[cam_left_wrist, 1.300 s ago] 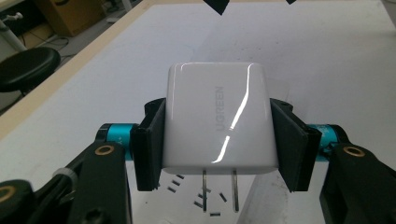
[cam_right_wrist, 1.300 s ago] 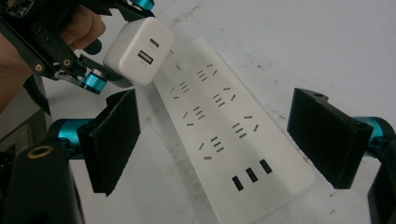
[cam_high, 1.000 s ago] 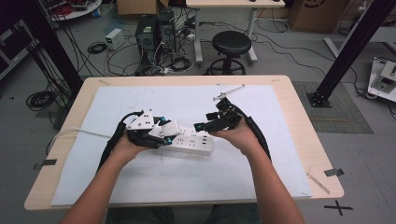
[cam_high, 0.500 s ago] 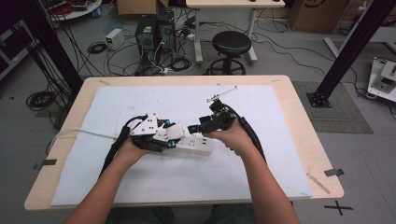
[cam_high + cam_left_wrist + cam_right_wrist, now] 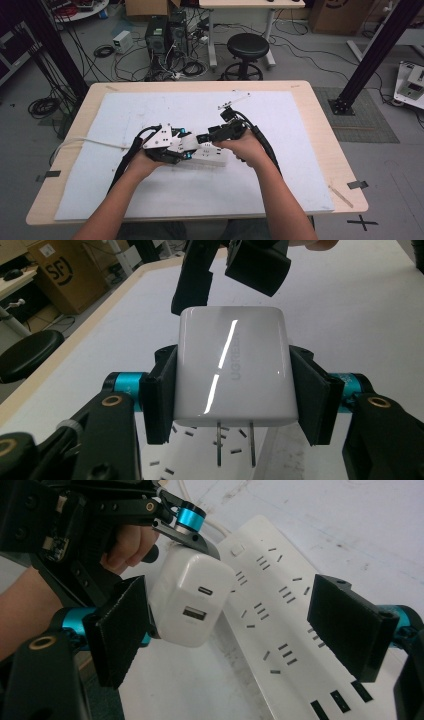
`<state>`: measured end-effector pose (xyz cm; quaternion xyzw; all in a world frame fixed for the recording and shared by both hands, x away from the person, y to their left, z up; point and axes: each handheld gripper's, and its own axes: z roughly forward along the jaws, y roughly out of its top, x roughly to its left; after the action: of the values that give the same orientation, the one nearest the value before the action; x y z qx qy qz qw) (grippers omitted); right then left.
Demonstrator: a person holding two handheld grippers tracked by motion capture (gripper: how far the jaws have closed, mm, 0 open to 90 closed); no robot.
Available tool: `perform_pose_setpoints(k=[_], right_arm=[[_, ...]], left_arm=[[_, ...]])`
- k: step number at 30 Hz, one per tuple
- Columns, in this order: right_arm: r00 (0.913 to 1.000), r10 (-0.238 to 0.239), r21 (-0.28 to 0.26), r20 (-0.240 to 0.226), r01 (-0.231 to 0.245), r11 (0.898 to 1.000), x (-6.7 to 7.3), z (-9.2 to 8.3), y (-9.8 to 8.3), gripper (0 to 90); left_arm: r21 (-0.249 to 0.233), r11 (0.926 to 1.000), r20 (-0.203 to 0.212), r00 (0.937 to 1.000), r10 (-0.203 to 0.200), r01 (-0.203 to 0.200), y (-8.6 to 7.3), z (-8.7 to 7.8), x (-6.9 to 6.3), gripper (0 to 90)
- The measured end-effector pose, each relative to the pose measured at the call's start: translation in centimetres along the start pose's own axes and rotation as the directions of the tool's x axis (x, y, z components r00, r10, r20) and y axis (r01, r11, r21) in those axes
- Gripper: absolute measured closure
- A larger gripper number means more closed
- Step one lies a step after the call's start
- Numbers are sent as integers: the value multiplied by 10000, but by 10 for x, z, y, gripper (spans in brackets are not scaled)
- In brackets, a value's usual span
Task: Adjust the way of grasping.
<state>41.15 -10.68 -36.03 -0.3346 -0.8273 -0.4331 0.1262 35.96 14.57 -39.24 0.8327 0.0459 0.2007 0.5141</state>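
Glossy white rounded-cube wall charger [image 5: 232,365] with two metal prongs: clamped by its flat sides in the left tongs [image 5: 234,390], at the centre of the left gripper view, prongs pointing down toward the slots of the long white plastic power strip [image 5: 285,615] just beneath; whether the prongs have entered the slots cannot be told. In the right gripper view the charger [image 5: 192,597] sits left of centre, its port face with two sockets turned to the camera. Right tongs [image 5: 240,630]: released, jaws spread wide, the strip showing between them, one pad just beside the charger. Pale wooden counter [image 5: 320,125] covered by a white sheet [image 5: 150,110]; in the high view the left tongs [image 5: 187,147], the right tongs [image 5: 202,138] and the strip [image 5: 212,156] are all gathered just left of centre. Against the earlier frames: both hands and the strip lie nearly as they were half a second ago, having drawn slightly toward the left of the frame since a second ago; the left clamp on the charger is unchanged.
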Motion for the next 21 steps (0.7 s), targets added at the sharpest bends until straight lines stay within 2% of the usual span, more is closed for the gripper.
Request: perform_pose_setpoints(k=[11,16,21], right_arm=[[9979,275,199,-586,-264,9995,2,14,0,174],[9967,456,226,-672,-442,9988,1,20,1,175],[9960,454,403,-763,-424,9983,2,24,0,188]], left_arm=[[-117,9997,19,9998,207,-207,3,3,-3,424],[-175,9995,-23,9997,257,-257,5,4,-5,424],[-262,9993,-80,9996,256,-258,5,4,-5,424]])
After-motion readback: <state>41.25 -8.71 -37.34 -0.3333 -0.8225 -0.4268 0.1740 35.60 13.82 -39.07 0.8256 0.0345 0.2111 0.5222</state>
